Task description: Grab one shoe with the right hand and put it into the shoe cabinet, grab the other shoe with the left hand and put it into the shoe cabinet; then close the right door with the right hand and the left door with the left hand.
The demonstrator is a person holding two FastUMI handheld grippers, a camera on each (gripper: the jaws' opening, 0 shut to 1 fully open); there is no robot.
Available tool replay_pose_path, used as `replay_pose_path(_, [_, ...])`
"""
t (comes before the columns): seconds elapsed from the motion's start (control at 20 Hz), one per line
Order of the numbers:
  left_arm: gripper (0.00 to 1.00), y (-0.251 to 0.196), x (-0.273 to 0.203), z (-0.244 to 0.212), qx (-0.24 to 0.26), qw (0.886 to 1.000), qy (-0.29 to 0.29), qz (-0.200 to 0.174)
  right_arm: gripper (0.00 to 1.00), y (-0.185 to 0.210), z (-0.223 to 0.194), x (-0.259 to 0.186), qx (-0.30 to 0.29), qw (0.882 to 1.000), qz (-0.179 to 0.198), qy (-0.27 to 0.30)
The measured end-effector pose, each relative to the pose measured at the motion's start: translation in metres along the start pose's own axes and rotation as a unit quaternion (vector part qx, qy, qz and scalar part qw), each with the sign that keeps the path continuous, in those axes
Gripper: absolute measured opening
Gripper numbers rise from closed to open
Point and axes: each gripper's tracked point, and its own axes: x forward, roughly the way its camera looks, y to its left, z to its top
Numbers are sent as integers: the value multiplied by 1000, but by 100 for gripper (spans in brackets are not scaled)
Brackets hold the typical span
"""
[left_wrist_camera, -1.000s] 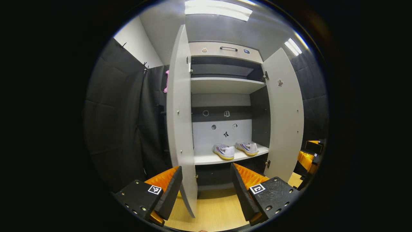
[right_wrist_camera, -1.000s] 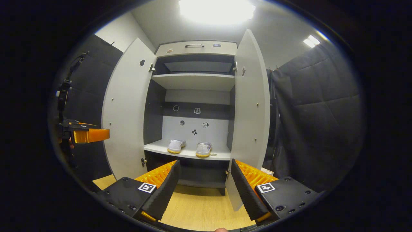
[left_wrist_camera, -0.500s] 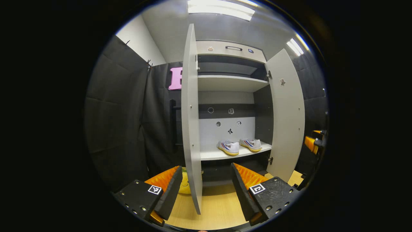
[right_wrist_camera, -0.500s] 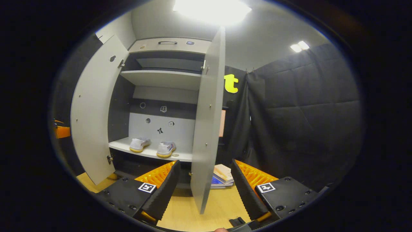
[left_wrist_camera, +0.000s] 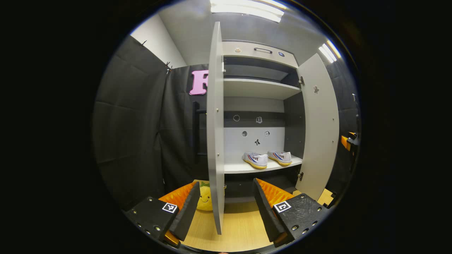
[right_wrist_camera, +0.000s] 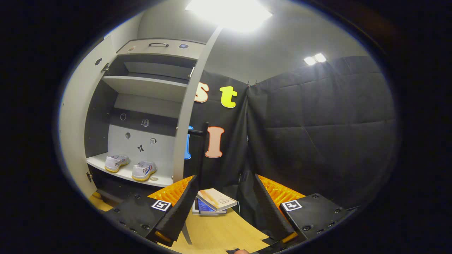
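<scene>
Resting shoes: two white yellow-soled sneakers (left_wrist_camera: 266,159) side by side on the grey shoe cabinet's (left_wrist_camera: 259,88) lower shelf.
Doors: pale grey left door (left_wrist_camera: 215,134) and right door (left_wrist_camera: 319,123) open.
Left gripper (left_wrist_camera: 224,208): fingers apart, straddling the left door's edge, holding nothing.
Right gripper (right_wrist_camera: 224,204): fingers apart, empty.

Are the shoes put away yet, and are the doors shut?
Both shoes sit side by side on a shelf in the shoe cabinet, so that part looks done. Both doors stand open: the left door is edge-on between the open left gripper fingers, untouched; the right door is beside the open right gripper. Closing both is left.
</scene>
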Motion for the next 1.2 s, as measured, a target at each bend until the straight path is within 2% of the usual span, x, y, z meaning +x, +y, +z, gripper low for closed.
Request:
replay_pose_path(0.15, [80, 13, -2, -1, -2, 1000, 1, 18, 98, -10, 3, 19, 14, 999, -35, 1])
replay_pose_path(0.3, [80, 22, -4, -2, -6, 999, 0, 32, 96, -12, -5, 33, 15, 999, -49, 17])
replay_pose_path(0.45, [80, 33, -6, -4, -6, 999, 2, 46, 98, -3, -8, 40, 10, 999, -44, 22])
replay_pose_path(0.6, [80, 42, -10, -6, -11, 998, 4, 55, 91, 0, -5, 41, -3, 999, -44, 14])
replay_pose_path(0.7, [80, 46, -9, -6, -15, 998, 4, 59, 95, 4, -5, 39, 7, 999, -37, 15])
replay_pose_path(0.75, [80, 48, -8, -6, -15, 998, 4, 62, 92, 5, -6, 39, 14, 999, -37, 17])
replay_pose_path(0.9, [80, 52, -8, -6, -15, 998, 2, 64, 91, 9, -7, 37, 16, 999, -36, 16])
replay_pose_path(1.05, [80, 53, -7, -5, -12, 998, 0, 64, 91, 21, -3, 30, 22, 1000, -16, 11])
replay_pose_path(1.1, [80, 53, -7, -6, -11, 998, 0, 64, 94, 25, -3, 28, 22, 1000, -10, 9])
replay_pose_path(1.2, [80, 54, -8, -6, -12, 998, 1, 64, 91, 34, -2, 22, 23, 1000, 2, 8])
